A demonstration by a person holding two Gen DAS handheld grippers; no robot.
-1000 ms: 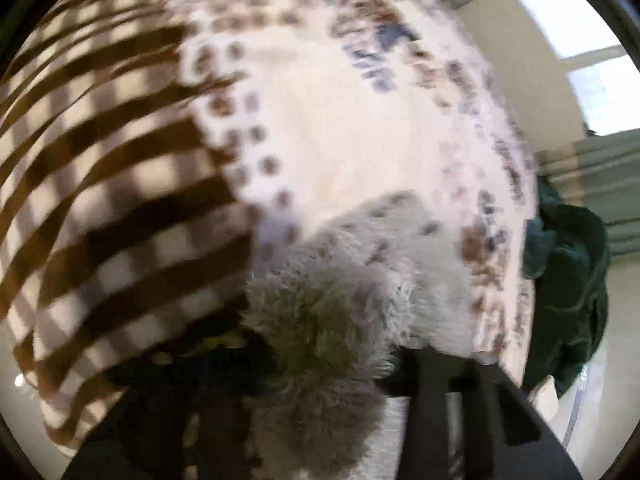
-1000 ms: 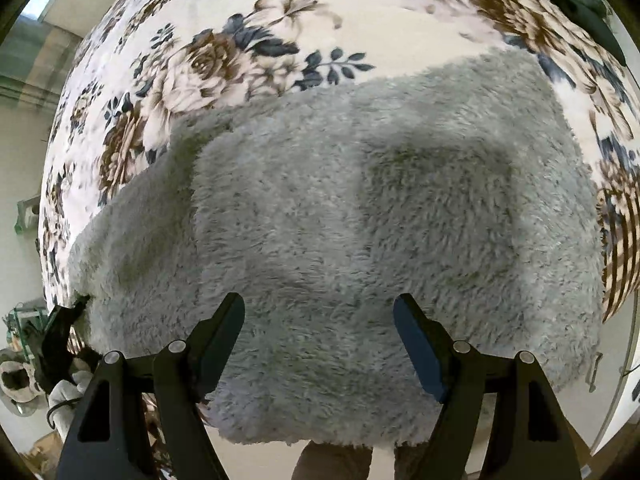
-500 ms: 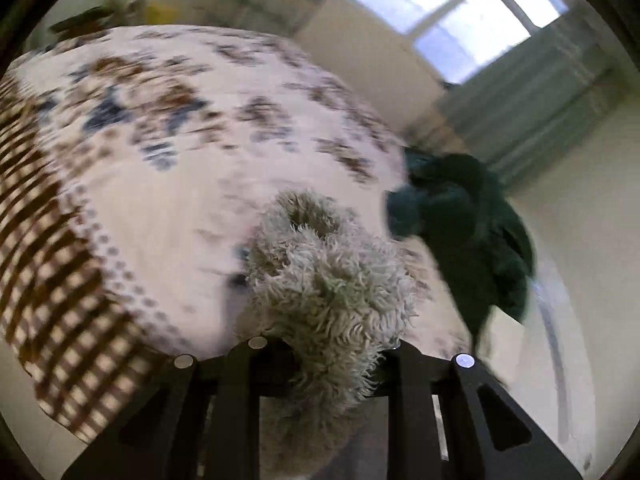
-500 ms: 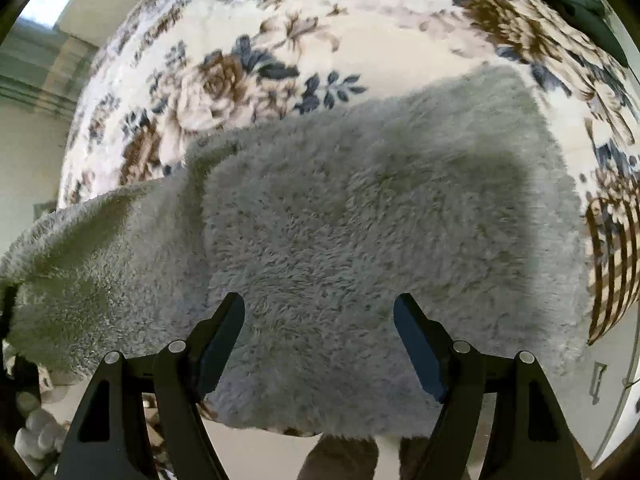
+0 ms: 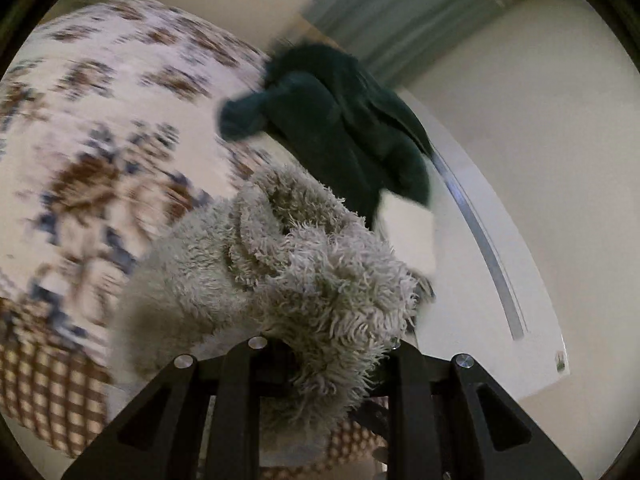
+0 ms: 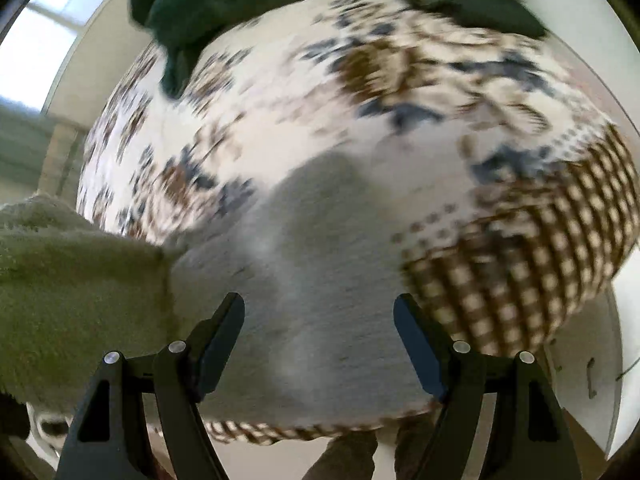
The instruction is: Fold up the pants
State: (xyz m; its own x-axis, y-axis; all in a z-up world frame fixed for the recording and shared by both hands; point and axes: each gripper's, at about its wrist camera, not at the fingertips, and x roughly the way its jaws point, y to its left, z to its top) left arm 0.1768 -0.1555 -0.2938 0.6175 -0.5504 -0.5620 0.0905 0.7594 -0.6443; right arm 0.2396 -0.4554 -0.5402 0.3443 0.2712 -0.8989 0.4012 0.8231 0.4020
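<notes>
The left gripper point(image 5: 324, 364), clamped on the pants point(image 5: 304, 264), has lifted them, starting a fold; ahead of the wide-open, empty right gripper point(image 6: 320, 340) they lie flat.

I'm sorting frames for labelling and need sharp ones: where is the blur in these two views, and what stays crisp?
Left wrist view: the floral bedspread smears, while the fluffy grey pants clamped in the left gripper stay crisp. Right wrist view: bedspread and pants both streak; only the open right gripper is sharp, with bright window glare upper left.
</notes>
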